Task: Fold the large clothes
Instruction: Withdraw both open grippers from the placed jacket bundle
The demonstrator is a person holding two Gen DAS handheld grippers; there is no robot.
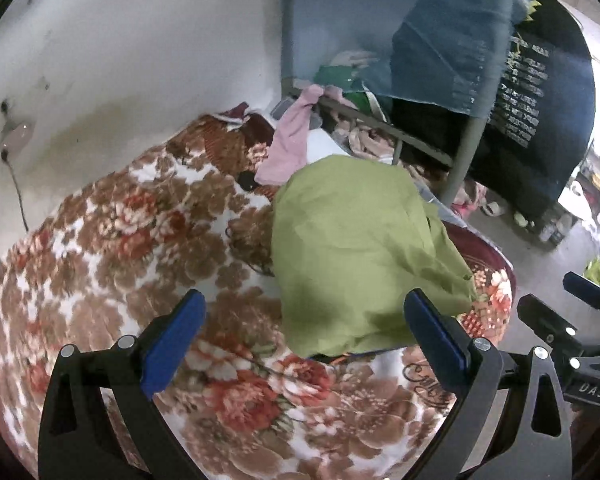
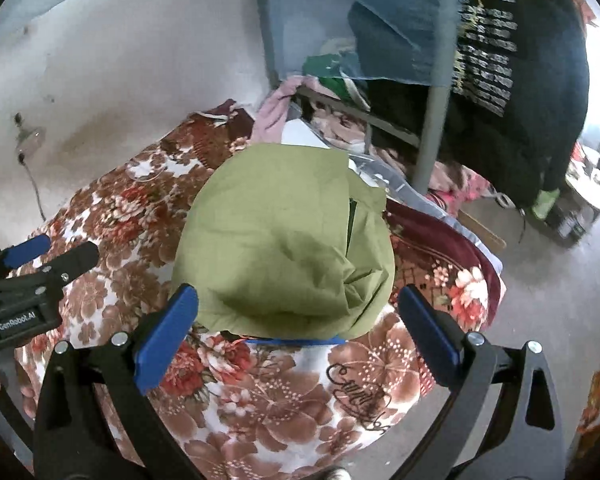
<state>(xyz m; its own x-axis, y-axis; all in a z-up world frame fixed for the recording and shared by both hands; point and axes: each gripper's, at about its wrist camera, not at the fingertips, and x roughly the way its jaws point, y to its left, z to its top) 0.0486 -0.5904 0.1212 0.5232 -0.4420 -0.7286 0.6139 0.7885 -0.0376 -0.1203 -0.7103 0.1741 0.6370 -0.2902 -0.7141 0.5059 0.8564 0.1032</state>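
Observation:
An olive green garment [image 1: 352,252] [image 2: 284,248] lies folded into a compact bundle on the floral blanket [image 1: 140,248] [image 2: 260,392] of a bed. A blue edge peeks out under its near side. My left gripper [image 1: 304,320] hovers open just short of the bundle's near edge, its blue pads wide apart with nothing between them. My right gripper [image 2: 296,316] is open too, its fingers straddling the near end of the bundle from above. Each gripper shows in the other's view: the right gripper [image 1: 580,320] at the right edge, the left gripper [image 2: 48,256] at the left edge.
A pink cloth [image 1: 288,140] hangs off a metal bunk frame [image 1: 464,156] behind the bed. A dark printed garment [image 1: 540,92] hangs at the right. White wall [image 1: 120,60] with a cable runs along the left. Bare floor [image 2: 540,320] with clutter lies to the right.

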